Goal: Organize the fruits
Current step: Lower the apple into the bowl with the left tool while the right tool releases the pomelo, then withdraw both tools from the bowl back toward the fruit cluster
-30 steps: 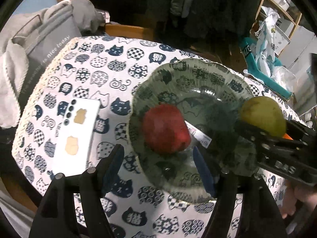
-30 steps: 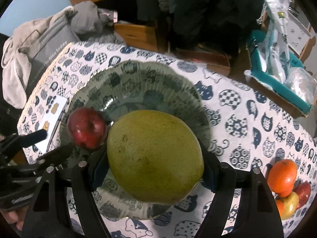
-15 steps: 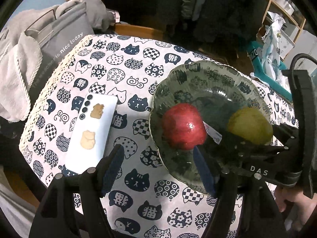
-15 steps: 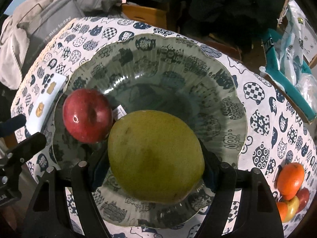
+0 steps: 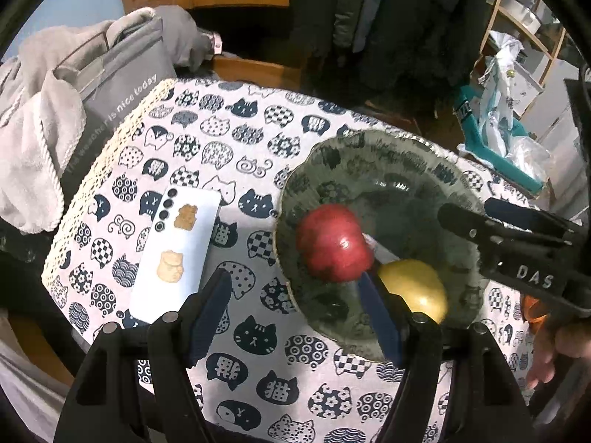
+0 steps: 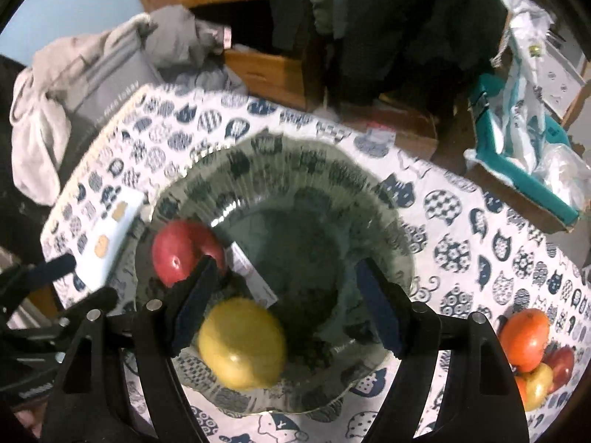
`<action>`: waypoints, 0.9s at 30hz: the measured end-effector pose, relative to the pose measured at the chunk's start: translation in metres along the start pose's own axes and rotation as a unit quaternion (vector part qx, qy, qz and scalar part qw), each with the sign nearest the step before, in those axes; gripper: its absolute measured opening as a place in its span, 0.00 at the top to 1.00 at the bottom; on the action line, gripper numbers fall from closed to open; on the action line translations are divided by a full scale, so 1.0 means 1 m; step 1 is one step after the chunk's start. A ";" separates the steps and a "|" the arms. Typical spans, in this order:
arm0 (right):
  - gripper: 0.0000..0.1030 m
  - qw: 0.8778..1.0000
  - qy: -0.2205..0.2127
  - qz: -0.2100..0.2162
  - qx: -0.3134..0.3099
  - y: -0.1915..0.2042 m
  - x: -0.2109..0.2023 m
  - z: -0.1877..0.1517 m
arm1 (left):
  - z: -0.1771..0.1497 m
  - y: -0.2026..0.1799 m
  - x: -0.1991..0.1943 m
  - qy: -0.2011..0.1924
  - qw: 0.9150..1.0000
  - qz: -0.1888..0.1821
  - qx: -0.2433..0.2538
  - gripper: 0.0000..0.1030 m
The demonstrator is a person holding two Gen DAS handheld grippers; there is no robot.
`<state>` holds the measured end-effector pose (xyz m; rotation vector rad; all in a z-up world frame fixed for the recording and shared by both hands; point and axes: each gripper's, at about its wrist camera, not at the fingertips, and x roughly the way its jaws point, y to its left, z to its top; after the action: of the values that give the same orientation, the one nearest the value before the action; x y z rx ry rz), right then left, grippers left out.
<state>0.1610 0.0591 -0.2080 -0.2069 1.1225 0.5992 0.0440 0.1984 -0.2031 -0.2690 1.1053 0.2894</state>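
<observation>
The right claw (image 6: pixel 284 306) hangs apart and empty over the dark green patterned glass plate (image 6: pixel 369 192) — the yellow-green round fruit (image 6: pixel 242 343) lies on it, toward the claw's left finger, beside the red apple (image 6: pixel 183 254). The left claw (image 5: pixel 291 313) is also apart, empty. The remaining orange and red fruits (image 6: pixel 532 347) sit on the cat-print tabletop (image 6: pixel 480 258), off to the right claw's right — nearer that hand.

Probably home: hung coats (image 5: pixel 388 18), cat-print tablecloth (image 5: pixel 207 140)
</observation>
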 end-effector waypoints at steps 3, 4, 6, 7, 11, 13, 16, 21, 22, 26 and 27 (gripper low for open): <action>0.22 1.000 -0.018 -0.011 0.002 -0.001 -0.017 0.002 | 0.002 -0.005 -0.009 -0.009 1.000 -0.004 0.004 0.29; 0.22 1.000 -0.025 -0.017 0.002 -0.002 -0.024 0.002 | 0.002 -0.006 -0.011 -0.011 1.000 -0.005 0.005 0.29; 0.22 0.999 -0.038 -0.025 0.000 -0.004 -0.036 0.001 | 0.004 -0.009 -0.018 -0.017 1.000 -0.009 0.006 0.29; 0.22 0.999 -0.045 -0.030 0.000 -0.005 -0.043 0.001 | 0.004 -0.010 -0.021 -0.020 1.000 -0.012 0.007 0.29; 0.21 0.996 -0.075 -0.041 0.006 -0.013 -0.072 -0.001 | 0.007 -0.018 -0.037 -0.036 0.999 -0.017 0.013 0.29; 0.21 0.995 -0.091 -0.044 0.012 -0.019 -0.088 -0.003 | 0.008 -0.023 -0.048 -0.049 0.998 -0.020 0.018 0.25; 0.21 0.992 -0.113 -0.052 0.018 -0.024 -0.110 -0.005 | 0.008 -0.031 -0.065 -0.071 0.997 -0.022 0.027 0.21; 0.19 0.988 -0.141 -0.059 0.025 -0.033 -0.141 -0.012 | 0.010 -0.039 -0.088 -0.095 0.994 -0.033 0.034 0.21; 0.17 0.987 -0.147 -0.062 0.026 -0.035 -0.148 -0.013 | 0.011 -0.041 -0.092 -0.099 0.994 -0.035 0.034 0.21; 0.17 0.983 -0.168 -0.071 0.025 -0.041 -0.173 -0.022 | 0.011 -0.046 -0.107 -0.114 0.992 -0.040 0.036 0.15; 0.17 0.982 -0.174 -0.074 0.023 -0.042 -0.180 -0.025 | 0.011 -0.048 -0.111 -0.121 0.991 -0.040 0.036 0.15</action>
<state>0.1115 -0.0488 -0.0646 -0.1375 0.7741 0.4544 0.0239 0.1475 -0.0944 -0.2071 0.8614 0.2032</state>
